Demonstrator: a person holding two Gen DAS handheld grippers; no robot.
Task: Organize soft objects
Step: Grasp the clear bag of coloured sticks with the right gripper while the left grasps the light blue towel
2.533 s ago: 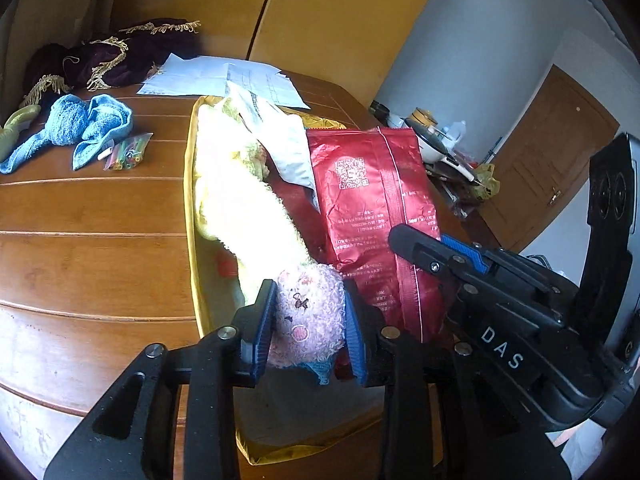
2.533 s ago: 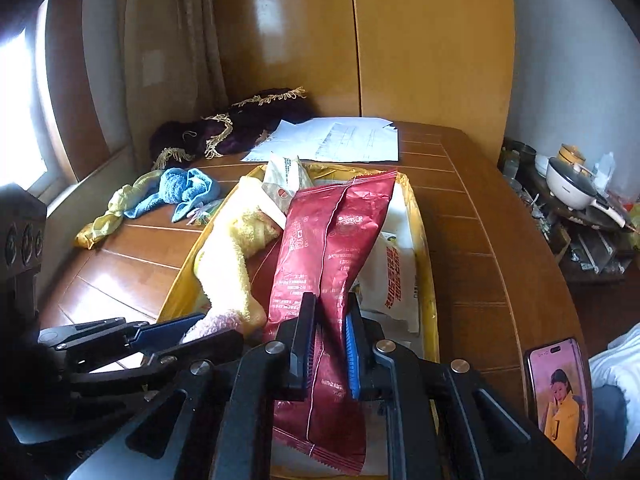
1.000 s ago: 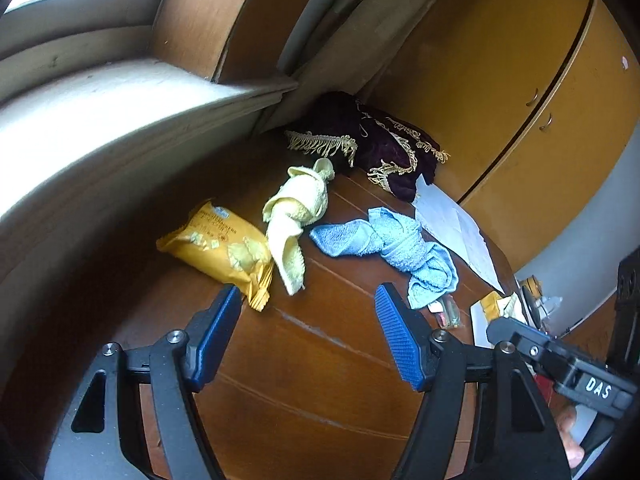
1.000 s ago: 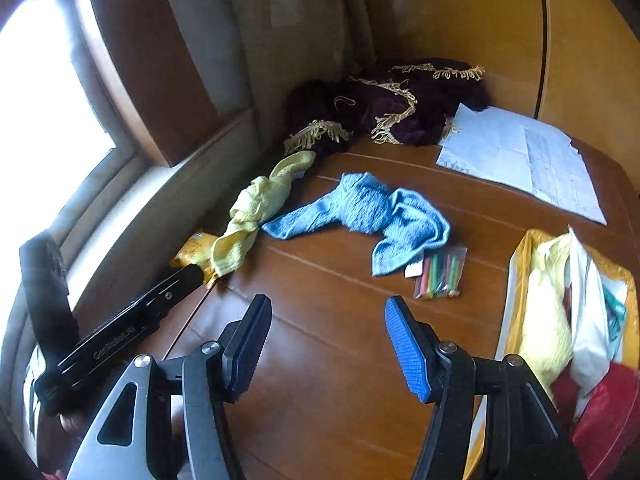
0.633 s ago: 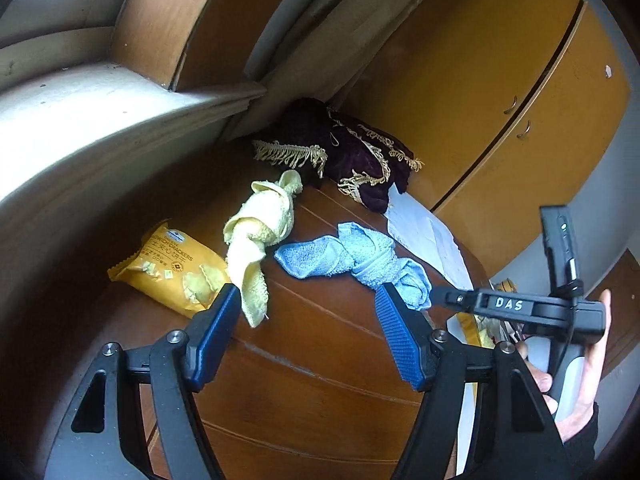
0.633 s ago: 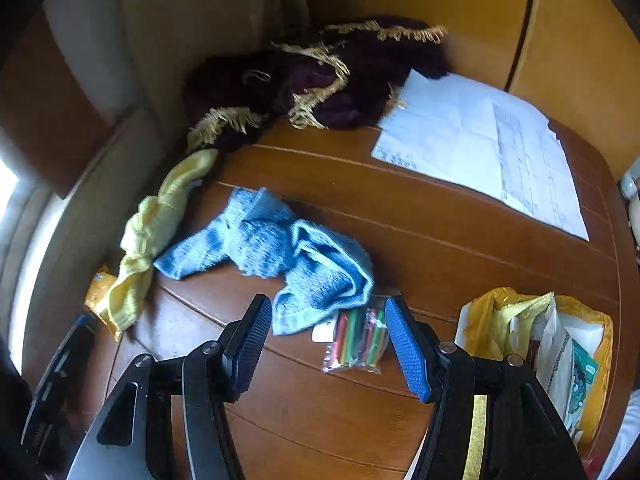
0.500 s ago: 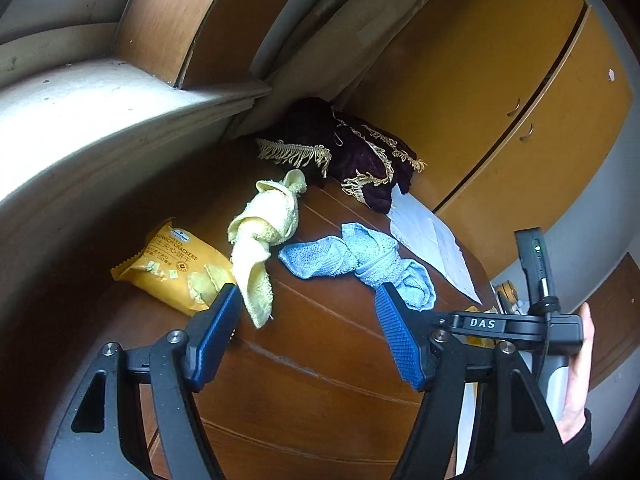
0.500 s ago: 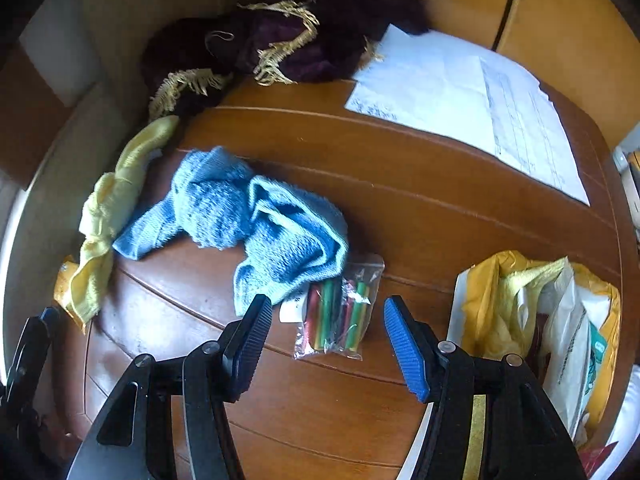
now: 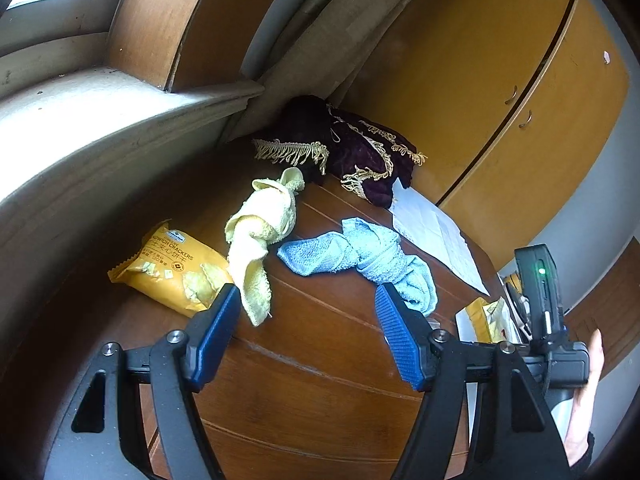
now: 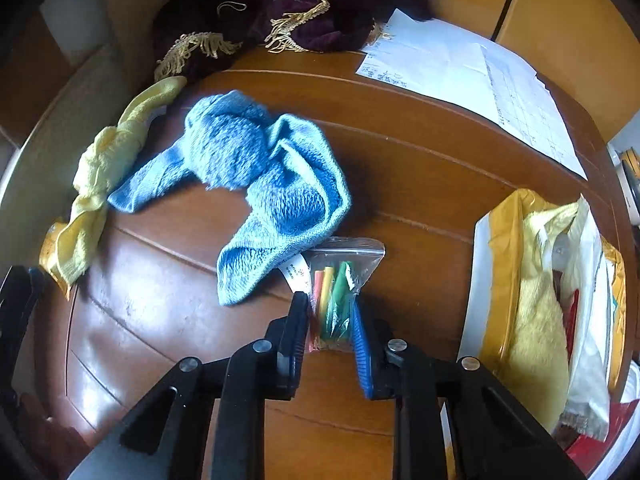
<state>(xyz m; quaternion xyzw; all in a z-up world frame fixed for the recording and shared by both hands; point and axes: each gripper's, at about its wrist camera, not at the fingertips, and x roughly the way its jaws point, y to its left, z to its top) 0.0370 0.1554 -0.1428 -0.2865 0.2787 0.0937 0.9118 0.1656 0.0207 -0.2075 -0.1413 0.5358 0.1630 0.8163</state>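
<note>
Two grippers over a brown wooden table. Right gripper low over the table's middle, blue pads narrowed on either side of a small clear zip bag of coloured sticks; the near end of the bag sits between the pads and looks pinched, with the bag's far end lying on the wood. Blue towel crumpled just beyond the bag, its near corner overlapping the bag's label edge. Yellow towel twisted lengthwise toward the table's left edge, touching the blue towel's tail. Orange cracker packet at the window-side edge, partly under the yellow towel's end. Left gripper held above the table near that same edge, fingers wide apart, nothing between them. Dark purple fringed cloth heaped at the far edge against the cupboard; white papers beside it at the far right. Yellow-lined tray at the right edge, holding a pale yellow plush, white packets and something red. A hand grips the right tool's handle in the left wrist view.
</note>
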